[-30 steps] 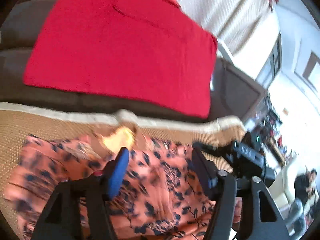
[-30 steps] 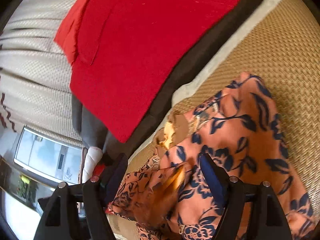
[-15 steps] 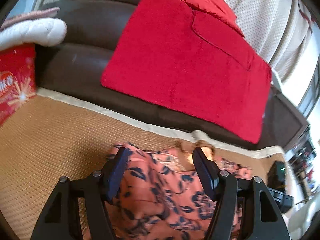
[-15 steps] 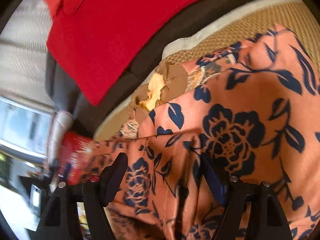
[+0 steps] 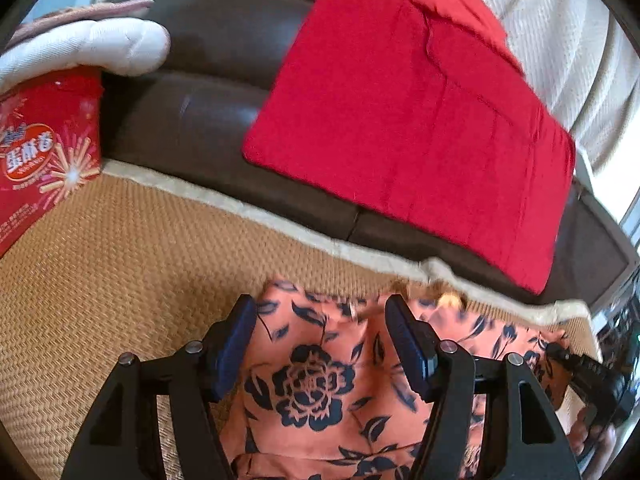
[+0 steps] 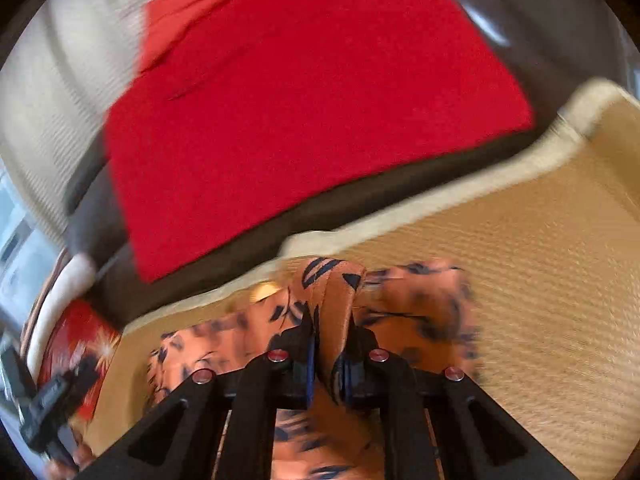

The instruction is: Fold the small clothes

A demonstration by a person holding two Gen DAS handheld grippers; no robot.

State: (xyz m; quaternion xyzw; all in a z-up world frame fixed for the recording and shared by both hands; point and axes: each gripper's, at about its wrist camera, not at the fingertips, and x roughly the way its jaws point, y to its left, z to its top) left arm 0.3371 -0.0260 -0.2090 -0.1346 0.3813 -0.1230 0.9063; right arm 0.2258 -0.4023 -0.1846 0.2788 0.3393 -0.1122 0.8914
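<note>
1. Left wrist view: left gripper [image 5: 320, 344] sits at bottom centre, jaws wide apart, blue pads facing each other. The floral garment [image 5: 316, 384] shows between the jaws; neither pad presses on it. Whether the fingertips touch the cloth cannot be told.
2. Garment: salmon-orange fabric with a dark blue flower and leaf print. It lies on the woven tan mat [image 5: 120, 264], filling the lower centre and lower right of the frame. Its far edge stops short of the mat's pale border [image 5: 224, 200].
3. Upper half of the same frame: dark brown sofa back [image 5: 216, 80] with a red cloth [image 5: 400, 112] draped over it, upper centre to right.
4. Left edge: red printed box [image 5: 44, 152] standing on the mat, with a white padded cushion [image 5: 92, 44] above it.
5. Lower right corner: the other gripper's black body is partly visible over the garment.
6. Right wrist view (motion-blurred): right gripper [image 6: 328, 344] at bottom centre, jaws narrowed to a slit and clamped on a raised fold of the floral garment [image 6: 412, 304]. The pinched fabric stands up between the pads.
7. The rest of the garment spreads left and right of the jaws on the woven mat [image 6: 540, 260].
8. Red cloth [image 6: 304, 112] fills the upper centre; red box [image 6: 76, 344] at lower left, blurred.
</note>
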